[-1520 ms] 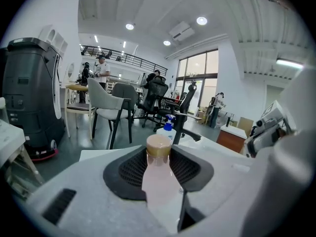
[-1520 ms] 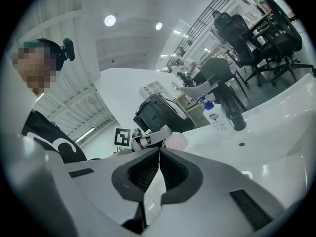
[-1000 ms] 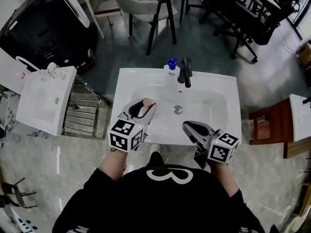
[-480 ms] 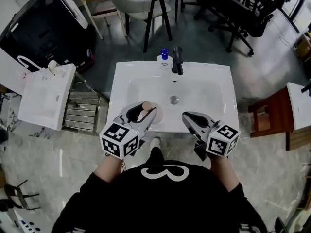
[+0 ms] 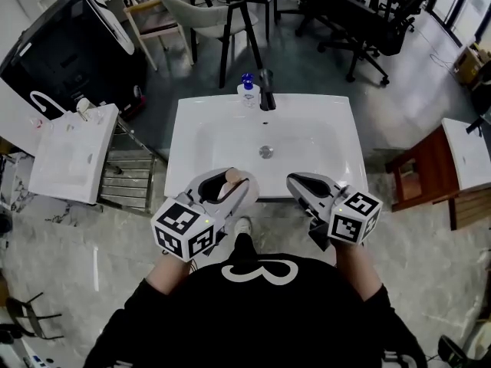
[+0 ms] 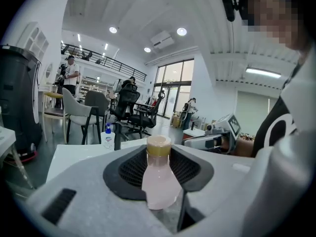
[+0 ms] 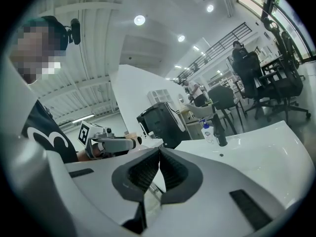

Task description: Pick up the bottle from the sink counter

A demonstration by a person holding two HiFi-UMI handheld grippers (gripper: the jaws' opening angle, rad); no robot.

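Observation:
A pale pink bottle (image 5: 232,178) with a tan cap (image 6: 158,144) stands upright between the jaws of my left gripper (image 5: 230,182), which is shut on its body (image 6: 159,177). The grip hangs over the front edge of the white sink counter (image 5: 192,117). My right gripper (image 5: 296,181) hovers at the same front edge further right, its jaws (image 7: 159,154) pressed together with nothing between them. In the right gripper view the left gripper (image 7: 111,143) shows at the left.
A black faucet (image 5: 266,98) and a white soap bottle with a blue pump (image 5: 245,90) stand at the counter's back edge. A second white sink unit (image 5: 73,156) and a metal rack (image 5: 126,179) are at the left, a brown wooden stool (image 5: 418,179) at the right, chairs beyond.
Both grippers have drawn back from over the basin to its front edge, the bottle still in the left one. The sink now lies farther off in the head view.

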